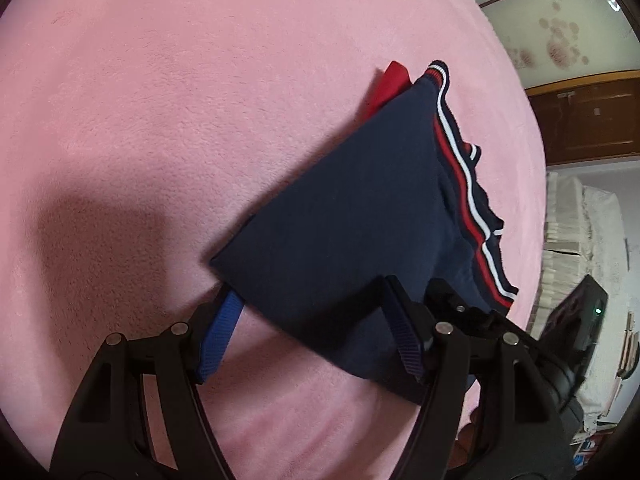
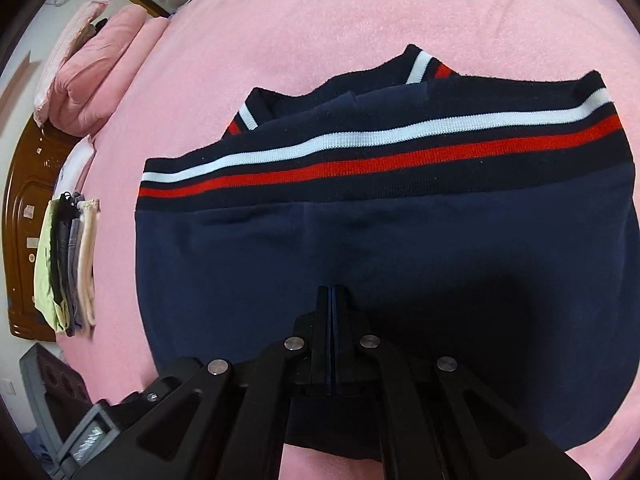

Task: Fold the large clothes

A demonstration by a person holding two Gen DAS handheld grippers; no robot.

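navy sweater (image 2: pixel 400 248): lay folded on pink bedspread (image 1: pixel 160 100), striped hem along its far edge. right gripper (image 2: pixel 333 300) clenched empty, poised over the near middle. left gripper (image 1: pixel 312 320) released, jaws straddling one near corner, seemingly nearer.

1. My left gripper (image 1: pixel 308 320) stands with jaws apart, blue pads either side of the navy garment's near corner.
2. The navy garment (image 1: pixel 352 216) lies folded on the pink blanket (image 1: pixel 160 100), its red-and-white striped hem (image 1: pixel 464 176) at the right.
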